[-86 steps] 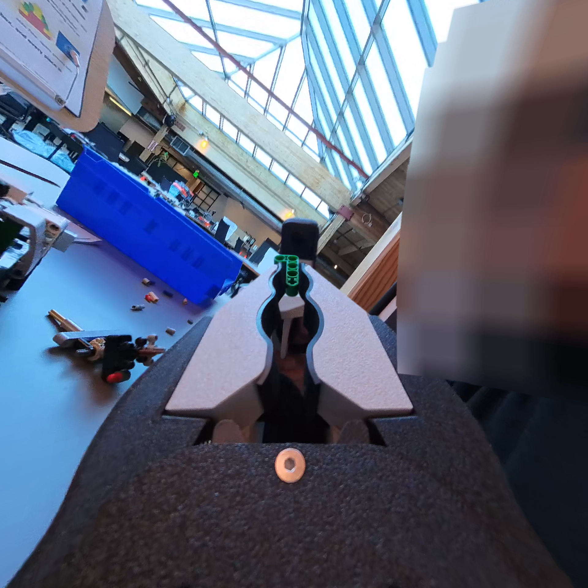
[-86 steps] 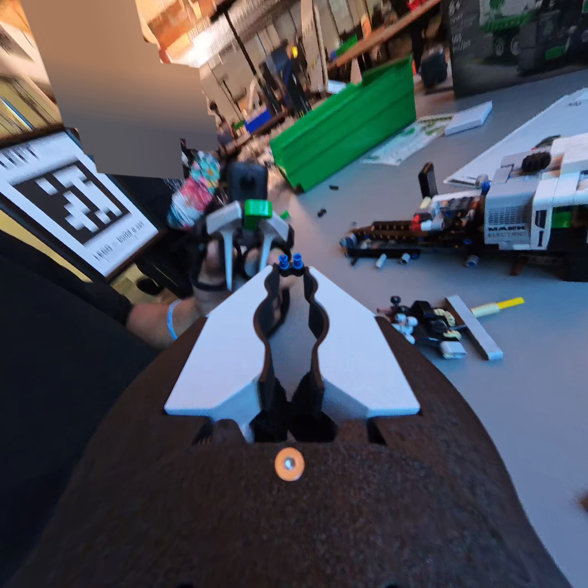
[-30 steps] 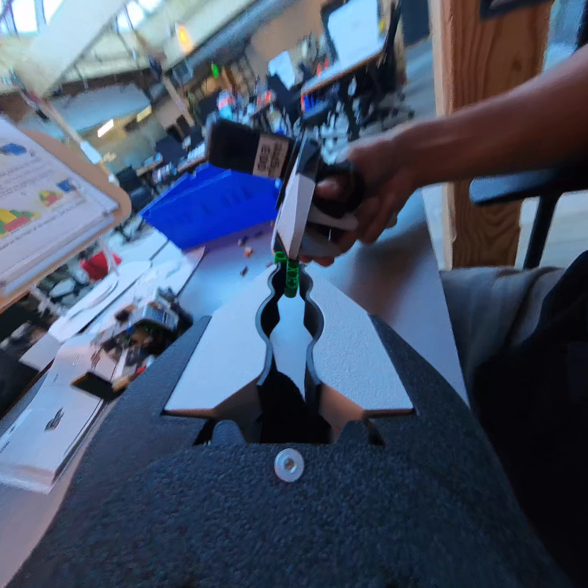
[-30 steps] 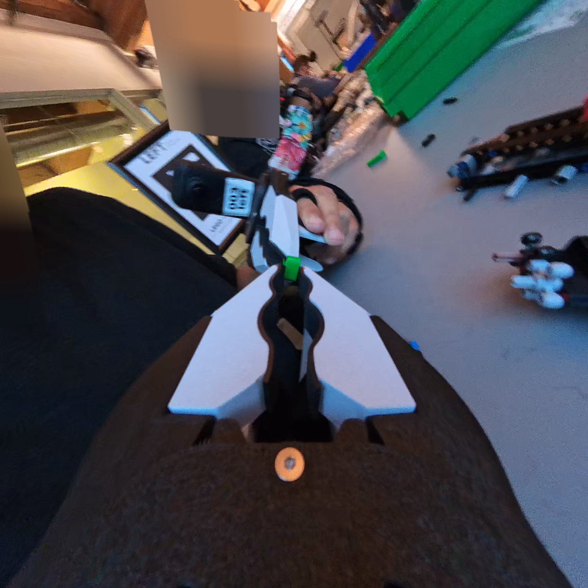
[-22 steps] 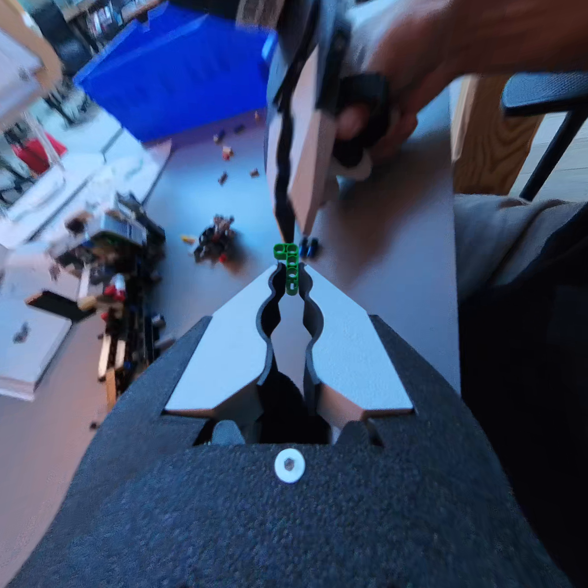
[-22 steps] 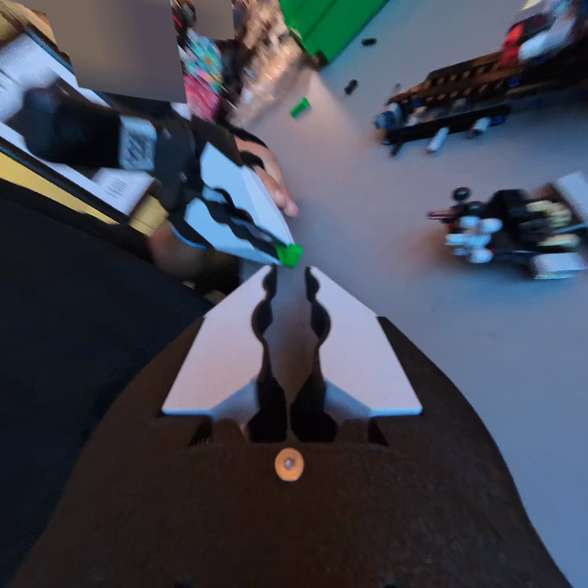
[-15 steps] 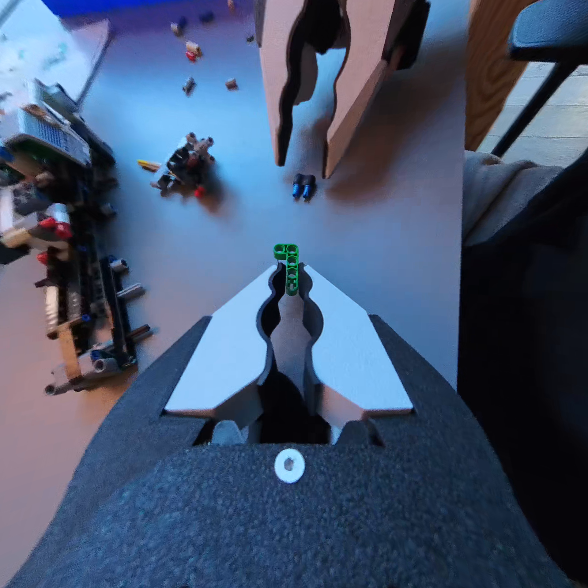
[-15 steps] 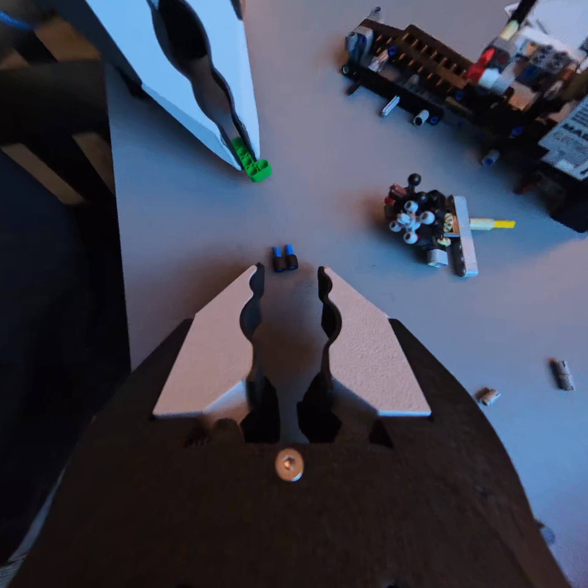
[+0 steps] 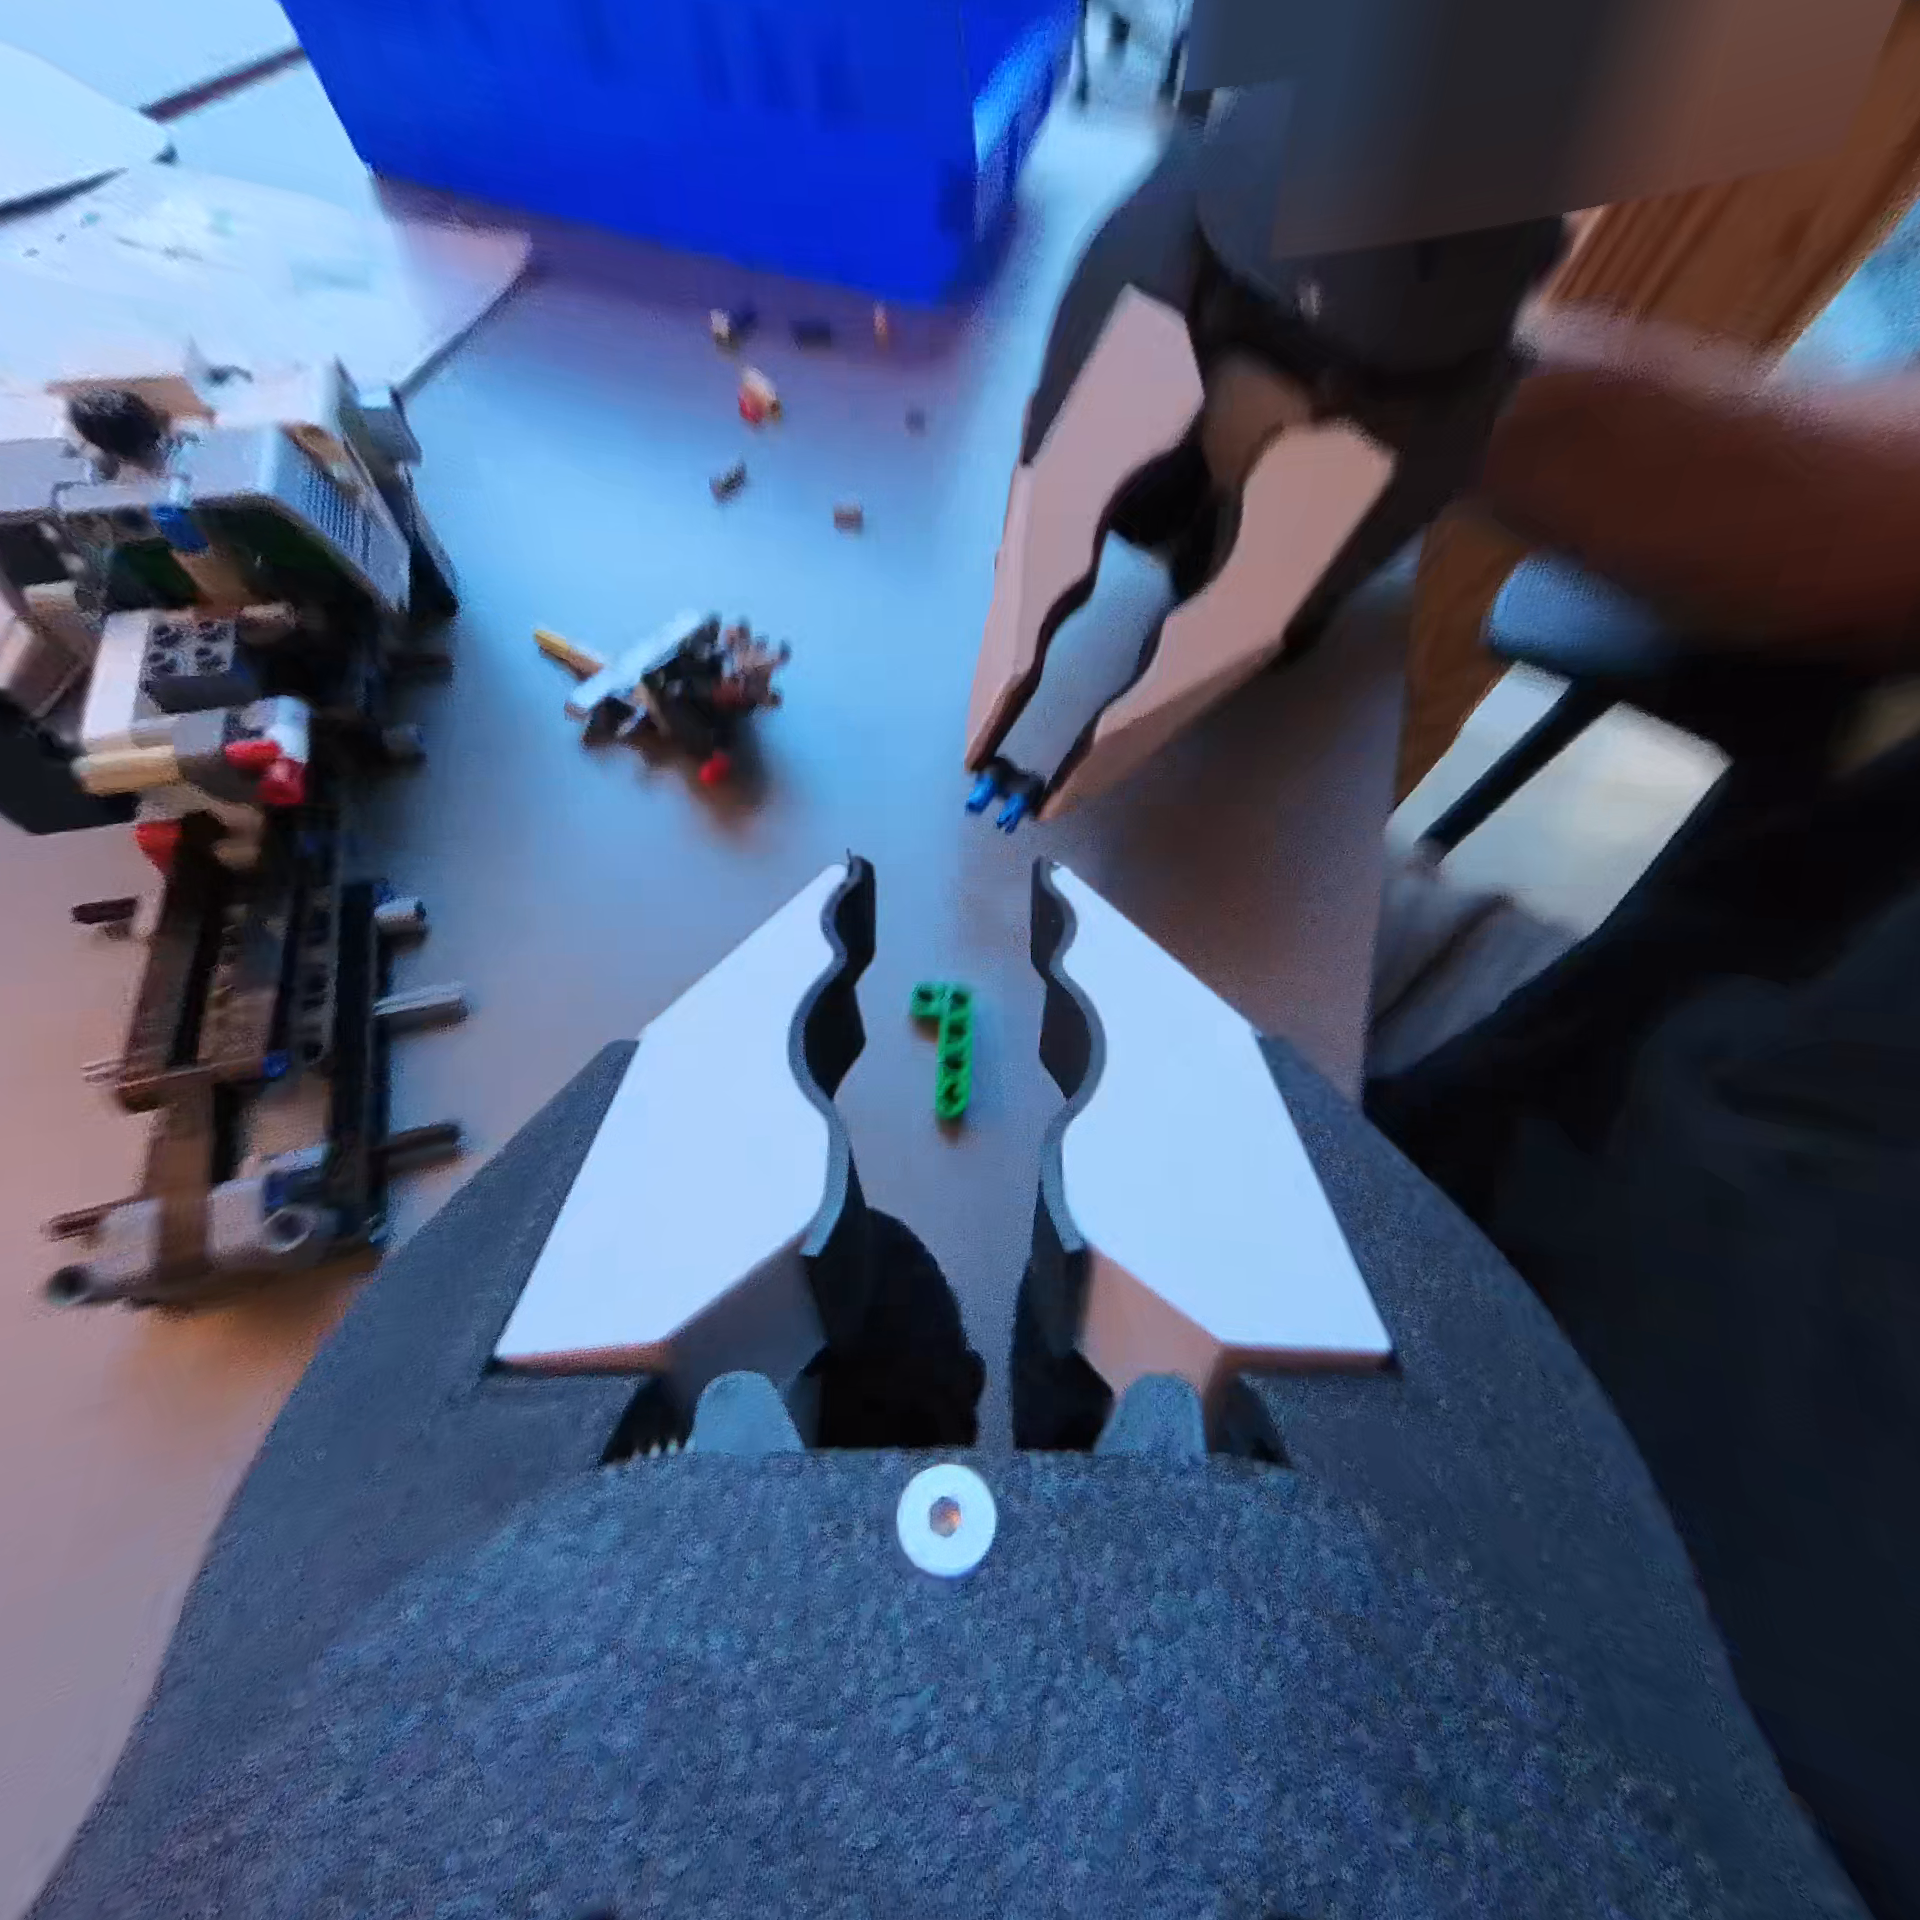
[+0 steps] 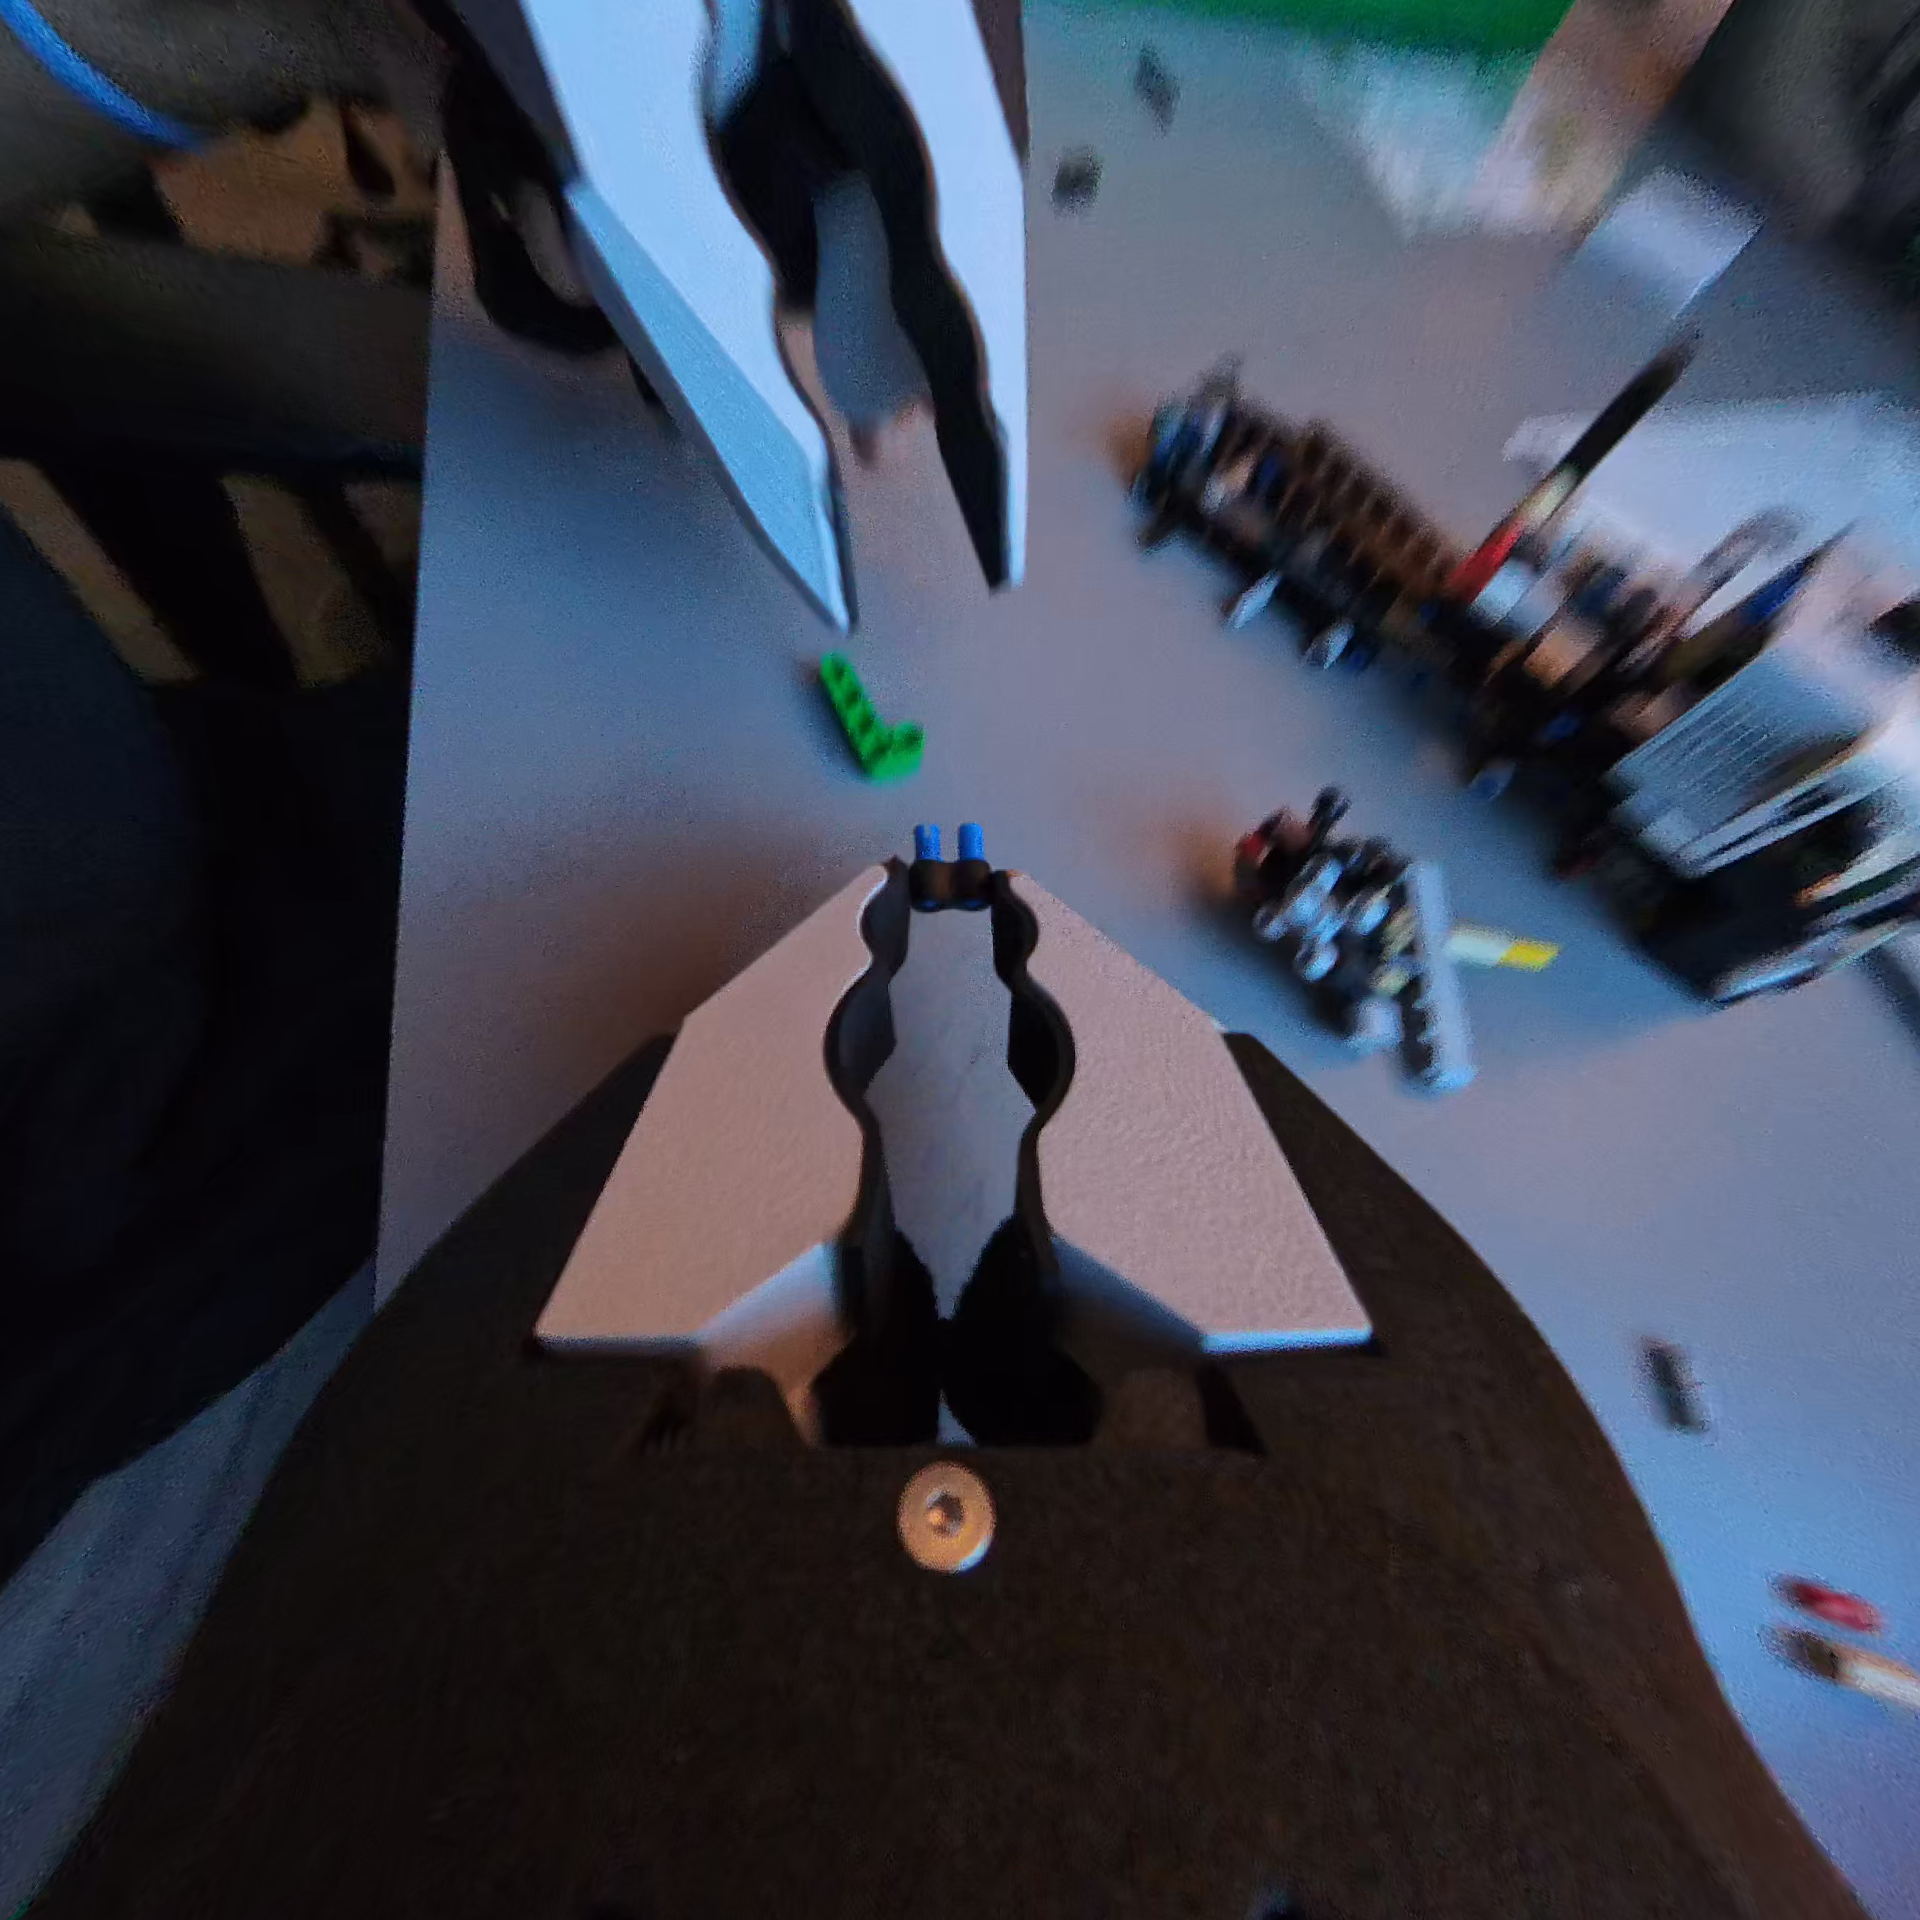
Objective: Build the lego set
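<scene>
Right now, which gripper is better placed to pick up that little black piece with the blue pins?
The right gripper: its fingertips already flank the black connector with blue pins. The left gripper hangs open over the green L-shaped beam on the table.

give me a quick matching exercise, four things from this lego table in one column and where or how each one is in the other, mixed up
1. green L-shaped piece
2. blue and black connector
3. left gripper
4. blue bin

a. pinched at the right gripper's tips
b. open, nothing held
c. at the table's far end
d. lying flat on the table, released

Pairs: 1-d, 2-a, 3-b, 4-c
</scene>
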A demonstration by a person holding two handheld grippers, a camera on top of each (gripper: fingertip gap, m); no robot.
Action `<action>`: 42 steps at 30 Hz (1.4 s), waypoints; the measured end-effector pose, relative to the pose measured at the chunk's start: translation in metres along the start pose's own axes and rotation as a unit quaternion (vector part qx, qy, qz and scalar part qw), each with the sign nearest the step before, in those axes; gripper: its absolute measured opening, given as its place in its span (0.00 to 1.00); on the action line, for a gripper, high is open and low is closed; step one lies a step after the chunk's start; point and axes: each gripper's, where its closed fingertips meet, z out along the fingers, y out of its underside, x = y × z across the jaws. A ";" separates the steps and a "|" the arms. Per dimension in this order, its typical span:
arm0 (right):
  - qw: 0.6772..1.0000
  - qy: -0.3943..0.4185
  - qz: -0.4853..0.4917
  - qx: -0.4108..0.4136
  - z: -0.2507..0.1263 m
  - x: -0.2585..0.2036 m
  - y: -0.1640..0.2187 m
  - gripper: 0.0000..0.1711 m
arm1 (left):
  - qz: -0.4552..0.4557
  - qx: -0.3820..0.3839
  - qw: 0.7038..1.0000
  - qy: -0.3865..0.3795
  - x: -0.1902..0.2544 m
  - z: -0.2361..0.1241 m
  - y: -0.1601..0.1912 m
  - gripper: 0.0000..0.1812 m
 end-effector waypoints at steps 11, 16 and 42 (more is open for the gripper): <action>0.970 0.131 -0.165 0.121 -0.035 -0.002 -0.064 0.08 | -0.155 0.138 0.963 0.174 0.031 -0.004 -0.058 0.02; 0.969 0.129 -0.178 0.114 -0.036 -0.003 -0.062 0.08 | -0.158 0.138 0.960 0.184 0.033 -0.003 -0.057 0.01; 0.830 -0.232 0.350 0.366 -0.063 0.000 -0.085 0.03 | -0.096 0.224 0.952 0.183 0.039 -0.010 -0.084 0.01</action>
